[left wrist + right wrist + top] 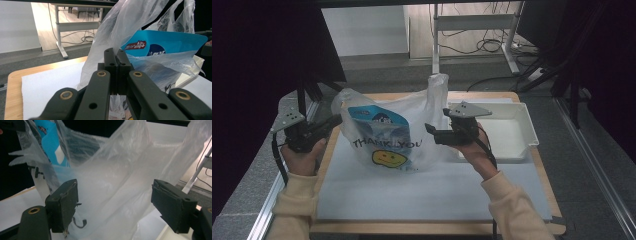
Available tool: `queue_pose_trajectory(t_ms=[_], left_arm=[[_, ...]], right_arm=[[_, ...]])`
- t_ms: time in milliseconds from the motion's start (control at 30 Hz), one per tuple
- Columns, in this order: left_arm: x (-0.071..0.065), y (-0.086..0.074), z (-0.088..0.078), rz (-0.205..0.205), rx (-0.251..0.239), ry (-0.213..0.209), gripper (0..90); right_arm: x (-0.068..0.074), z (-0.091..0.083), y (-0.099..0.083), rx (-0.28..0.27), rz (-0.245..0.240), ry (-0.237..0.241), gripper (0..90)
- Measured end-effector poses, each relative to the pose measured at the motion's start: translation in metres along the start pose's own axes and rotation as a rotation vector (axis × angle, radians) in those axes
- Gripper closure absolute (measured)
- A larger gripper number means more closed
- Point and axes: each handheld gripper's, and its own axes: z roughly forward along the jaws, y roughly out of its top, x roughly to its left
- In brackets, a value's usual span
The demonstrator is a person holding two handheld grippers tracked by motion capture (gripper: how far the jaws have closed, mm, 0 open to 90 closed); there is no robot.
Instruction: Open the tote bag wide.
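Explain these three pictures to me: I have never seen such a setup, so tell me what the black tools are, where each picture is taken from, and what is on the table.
No robot here: a person sits at a table and holds a hand-operated two-jaw tool in each hand, the left gripper and the right gripper.

The high view looks down from above the person's side. The other two pictures come from small cameras riding on each gripper, looking along its black jaws.

On the table's white mat stands a thin plastic bag printed THANK YOU with a smiley. Inside it is a blue snack packet. To the right lies a white tray.

The left gripper's jaws are shut on the bag's edge. The right gripper's jaws stand wide open, close to the bag's other side, holding nothing.
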Motion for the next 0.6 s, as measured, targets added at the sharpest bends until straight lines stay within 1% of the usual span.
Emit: queue_pose_trajectory(t_ms=[100, 133, 167, 233, 367, 433, 467, 500, 533, 567, 600], left_arm=[[0.001, 0.0, -0.001, 0.001, 0.0, 0.001, 90.0], [0.001, 0.0, -0.001, 0.001, 0.0, 0.001, 90.0], [0.001, 0.0, -0.001, 0.001, 0.0, 0.002, 90.0], [0.001, 0.0, -0.001, 0.001, -0.001, 0.002, 90.0], [0.001, 0.001, -0.002, 0.001, -0.004, 0.002, 90.0], [0.002, 0.001, -0.003, 0.001, -0.005, 0.002, 90.0], [0.002, 0.001, -0.003, 0.001, -0.005, 0.002, 90.0], [0.002, 0.001, -0.003, 0.001, -0.005, 0.002, 90.0], [0.002, 0.001, -0.004, 0.001, -0.006, 0.002, 90.0], [0.002, 0.001, -0.004, 0.001, -0.006, 0.002, 90.0], [0.003, 0.001, -0.004, 0.001, -0.007, 0.002, 90.0]], right_arm=[[-0.002, 0.003, 0.011, -0.008, -0.007, -0.002, 22.0], [-0.002, 0.003, 0.011, -0.008, -0.007, -0.002, 22.0], [-0.003, 0.004, 0.017, -0.012, -0.007, 0.0, 22.1], [-0.004, 0.006, 0.023, -0.006, -0.013, 0.0, 22.1], [-0.008, 0.014, 0.029, 0.013, -0.007, 0.012, 23.3], [-0.01, 0.019, 0.03, 0.027, -0.003, 0.024, 28.2], [-0.01, 0.021, 0.03, 0.032, -0.002, 0.038, 31.2], [-0.01, 0.021, 0.03, 0.032, -0.002, 0.038, 31.2], [-0.009, 0.024, 0.029, 0.038, -0.006, 0.049, 41.6], [-0.008, 0.025, 0.029, 0.04, -0.01, 0.047, 48.0], [-0.008, 0.025, 0.029, 0.04, -0.01, 0.047, 48.0]])
